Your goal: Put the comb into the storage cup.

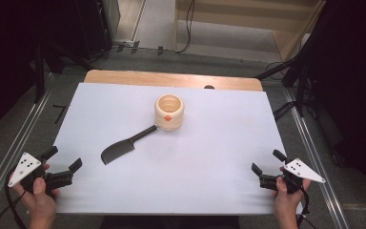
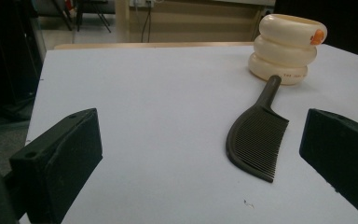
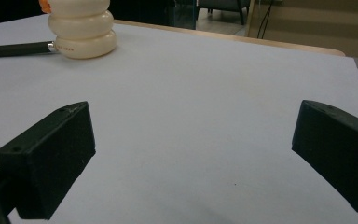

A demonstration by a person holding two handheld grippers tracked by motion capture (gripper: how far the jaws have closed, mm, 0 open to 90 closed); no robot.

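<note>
A: From the high view: both tools rest near the desk's front corners, the left gripper by the front-left corner, the right gripper by the front-right. Each stands with jaws spread wide and nothing between them. The black comb lies flat near the desk's middle, a little toward the left edge, its handle tip touching the foot of the cream ribbed holder, which stands upright toward the back edge.

B: And along the left gripper's jaws?

A: The left gripper view has the comb ahead and off to the right jaw's side, teeth facing right, handle running up to the holder. The jaws are fully parted and empty. The likely step is a pickup, best taken on the slim handle rather than the toothed blade, coming down square across it.

B: The right gripper view?

A: Jaws likewise wide and holding nothing over bare desk; the holder sits far off toward the back, with the comb's handle meeting its base. That gripper could steady the holder, which looks light enough to tip.
</note>
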